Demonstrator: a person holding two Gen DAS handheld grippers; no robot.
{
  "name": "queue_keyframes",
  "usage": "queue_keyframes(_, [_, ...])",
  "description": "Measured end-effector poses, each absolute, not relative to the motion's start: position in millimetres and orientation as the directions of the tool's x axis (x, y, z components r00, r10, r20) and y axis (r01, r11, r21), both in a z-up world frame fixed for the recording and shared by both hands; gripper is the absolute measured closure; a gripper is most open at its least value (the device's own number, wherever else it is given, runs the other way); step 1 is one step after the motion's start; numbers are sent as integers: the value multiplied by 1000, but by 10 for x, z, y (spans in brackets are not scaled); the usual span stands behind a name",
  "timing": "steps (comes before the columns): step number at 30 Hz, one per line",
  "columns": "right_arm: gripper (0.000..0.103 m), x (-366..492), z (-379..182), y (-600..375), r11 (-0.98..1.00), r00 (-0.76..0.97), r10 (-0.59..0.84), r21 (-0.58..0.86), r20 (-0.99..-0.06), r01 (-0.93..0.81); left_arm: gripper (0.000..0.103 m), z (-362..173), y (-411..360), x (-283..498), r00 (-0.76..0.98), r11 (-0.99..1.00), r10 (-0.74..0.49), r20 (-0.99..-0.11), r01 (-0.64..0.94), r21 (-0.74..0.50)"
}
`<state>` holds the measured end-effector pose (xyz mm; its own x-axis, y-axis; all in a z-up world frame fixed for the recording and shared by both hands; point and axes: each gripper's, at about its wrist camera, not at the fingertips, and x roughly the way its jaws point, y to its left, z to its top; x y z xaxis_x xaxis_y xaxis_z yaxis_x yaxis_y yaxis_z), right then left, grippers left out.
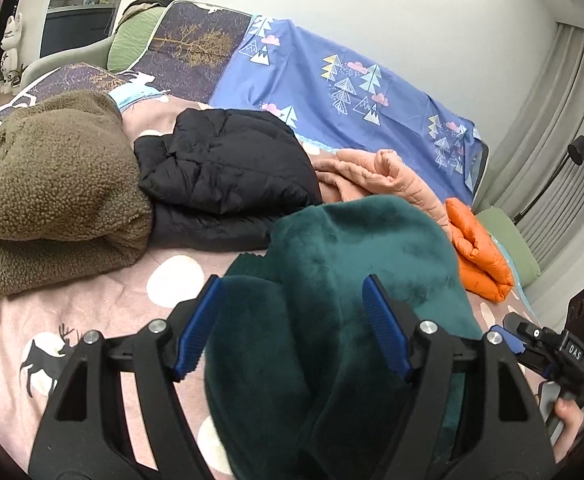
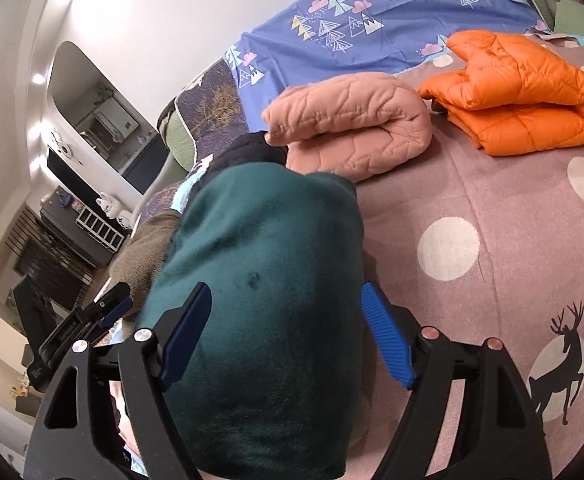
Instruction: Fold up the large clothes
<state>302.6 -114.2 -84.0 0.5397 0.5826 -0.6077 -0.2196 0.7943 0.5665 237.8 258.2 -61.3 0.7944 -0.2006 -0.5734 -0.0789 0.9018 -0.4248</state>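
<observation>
Two grippers straddle the dark green plush garment [image 2: 268, 288] on the pink deer-print bedsheet [image 2: 491, 208]. Left gripper [image 1: 292, 324] and right gripper [image 2: 286, 332] both have jaws spread wide around the bundle, gripping nothing firmly. The garment's long axis runs forward from both tools toward the folded peach quilted jacket [image 2: 351, 128]. Neither hand is clearly nearer.
</observation>
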Motion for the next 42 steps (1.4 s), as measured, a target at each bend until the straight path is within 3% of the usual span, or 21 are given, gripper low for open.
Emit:
queue_keyframes(5, [21, 3076, -815, -1110, 796, 524, 586, 560, -618, -229, 25, -548, 2608, 2338, 788, 912, -211, -578, -53, -406])
queue_keyframes(12, [20, 3196, -1086, -995, 771, 431, 625, 600, -651, -213, 16, -807, 2530, 2477, 661, 907, -314, -682, -3, -421])
queue_keyframes(19, [1, 3277, -1319, -1013, 740, 365, 662, 650, -655, -174, 2, -1164, 2664, 2571, 576, 847, -417, -703, -32, -530])
queue_keyframes(22, [1, 3314, -1454, -1027, 681, 303, 722, 718, -623, -147, 2, -1412, 2771, 2599, 532, 760, -527, -662, -54, -648])
queue_keyframes(25, [1, 3369, -1699, -1093, 557, 223, 817, 828, -532, -66, 2, -1654, 2836, 2613, 506, 644, -634, -585, -73, -762])
queue_keyframes(30, [1, 3367, -1780, -1131, 512, 196, 849, 856, -491, -75, 2, -1994, 2773, 2657, 442, 451, -781, -441, -91, -888])
queue_keyframes(38, [1, 3460, -1800, -1031, 520, 193, 848, 845, -493, -128, 3, -1976, 2648, 2654, 441, 446, -790, -426, -64, -893])
queue_keyframes(42, [1, 3572, -1960, -1031, 463, 189, 878, 881, -441, -99, 3, -1969, 2580, 2780, 456, 436, -785, -420, -75, -897])
